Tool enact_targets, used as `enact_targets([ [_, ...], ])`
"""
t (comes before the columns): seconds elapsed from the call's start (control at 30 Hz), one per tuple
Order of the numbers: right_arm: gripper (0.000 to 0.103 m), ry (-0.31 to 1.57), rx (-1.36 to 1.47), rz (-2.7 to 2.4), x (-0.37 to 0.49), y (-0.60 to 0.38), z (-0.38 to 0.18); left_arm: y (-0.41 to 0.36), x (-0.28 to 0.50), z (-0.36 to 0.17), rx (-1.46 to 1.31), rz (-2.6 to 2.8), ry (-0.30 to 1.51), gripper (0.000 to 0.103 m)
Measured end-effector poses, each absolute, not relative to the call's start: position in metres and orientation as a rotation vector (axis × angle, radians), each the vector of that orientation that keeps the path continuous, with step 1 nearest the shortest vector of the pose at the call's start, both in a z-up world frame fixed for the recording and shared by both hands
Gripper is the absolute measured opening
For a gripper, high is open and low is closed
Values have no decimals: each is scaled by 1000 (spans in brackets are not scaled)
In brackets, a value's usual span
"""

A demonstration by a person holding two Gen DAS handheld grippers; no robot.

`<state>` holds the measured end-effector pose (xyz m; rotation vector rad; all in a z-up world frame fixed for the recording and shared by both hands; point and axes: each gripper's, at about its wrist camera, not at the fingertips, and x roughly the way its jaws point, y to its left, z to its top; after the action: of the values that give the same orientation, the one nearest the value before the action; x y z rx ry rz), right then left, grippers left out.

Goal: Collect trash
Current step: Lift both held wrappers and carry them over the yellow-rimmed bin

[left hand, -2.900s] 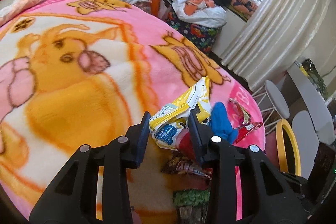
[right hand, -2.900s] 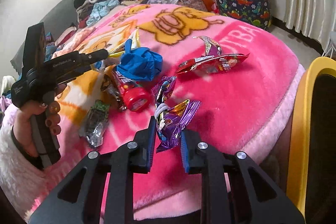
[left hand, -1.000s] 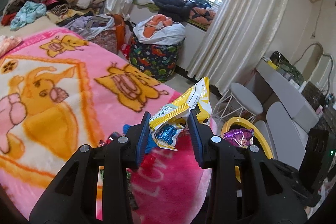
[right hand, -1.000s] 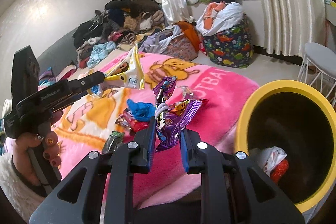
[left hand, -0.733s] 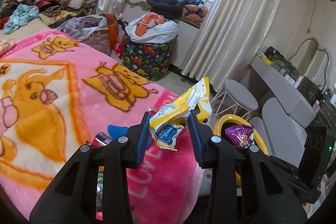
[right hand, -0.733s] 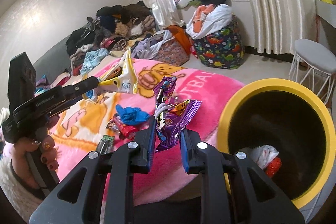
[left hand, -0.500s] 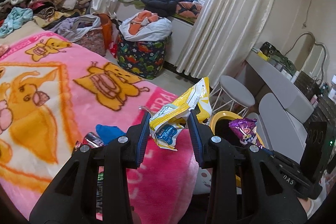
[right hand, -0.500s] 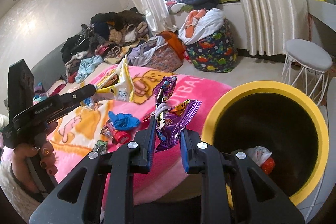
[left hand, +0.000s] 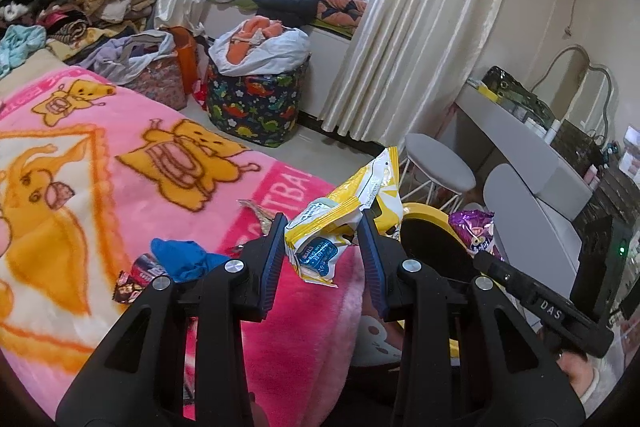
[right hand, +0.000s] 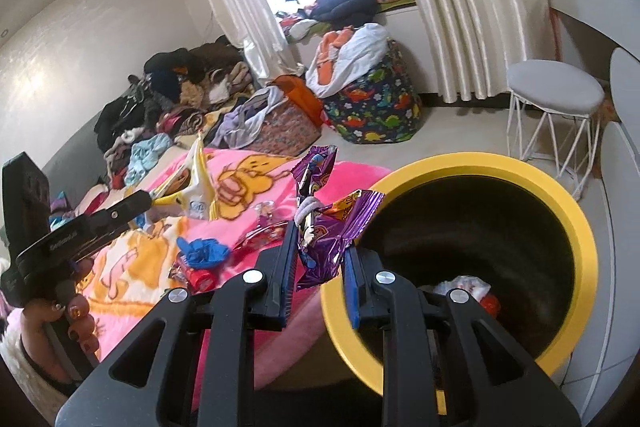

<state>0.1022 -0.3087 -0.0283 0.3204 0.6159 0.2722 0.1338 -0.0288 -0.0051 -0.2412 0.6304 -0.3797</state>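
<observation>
Trash is held in both tools: the left gripper pinches a yellow snack bag, the right gripper a purple wrapper, now carried off the pink blanket to the yellow bin rim.

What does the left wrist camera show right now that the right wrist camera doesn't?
Only the left wrist view shows the grey curved desk with clutter on it, and the left gripper shut on the yellow snack bag. Only the right wrist view shows inside the yellow-rimmed black bin, where white and red trash lies. Both show the pink cartoon blanket, the crumpled blue glove, the purple foil wrapper and the round grey stool.
</observation>
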Motion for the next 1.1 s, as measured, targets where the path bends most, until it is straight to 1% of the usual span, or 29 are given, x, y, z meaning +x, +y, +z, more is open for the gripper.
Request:
enact_targets([
  [0.47,20,594,382,179,98,-350,-31,-75,134,-4,-173,-458,650,29],
  [1.1,20,593,451,88,93,-393,-42,-123,133,-22,-102,-527,699,29],
])
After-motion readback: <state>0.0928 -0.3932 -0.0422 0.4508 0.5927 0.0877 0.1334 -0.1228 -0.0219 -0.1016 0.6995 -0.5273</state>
